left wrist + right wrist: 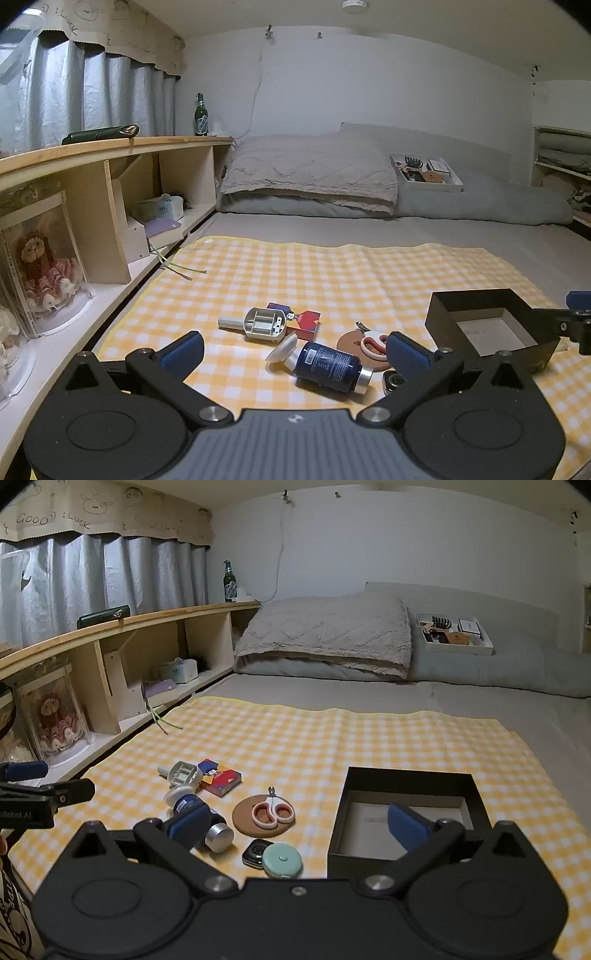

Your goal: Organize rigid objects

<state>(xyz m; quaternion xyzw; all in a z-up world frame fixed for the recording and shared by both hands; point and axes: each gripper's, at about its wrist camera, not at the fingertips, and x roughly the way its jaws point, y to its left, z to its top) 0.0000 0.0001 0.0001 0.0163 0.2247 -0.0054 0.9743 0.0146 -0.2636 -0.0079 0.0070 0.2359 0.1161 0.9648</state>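
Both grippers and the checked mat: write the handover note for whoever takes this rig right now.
Left gripper: open, empty, above the near edge of the mat.
Right gripper: open, empty, hovering near the box.
Black box: on the right of the yellow checked mat, open, nothing visible inside it.
Loose on the mat: blue bottle lying on its side, scissors on the cork coaster, mint tape measure, small black watch-like device, red card box, grey plastic gadget.
Done: nothing sorted yet. Left: everything, presumably into the box.

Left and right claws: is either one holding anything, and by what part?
Nothing is held. The left claw and right claw are both open, above the checkered mat.
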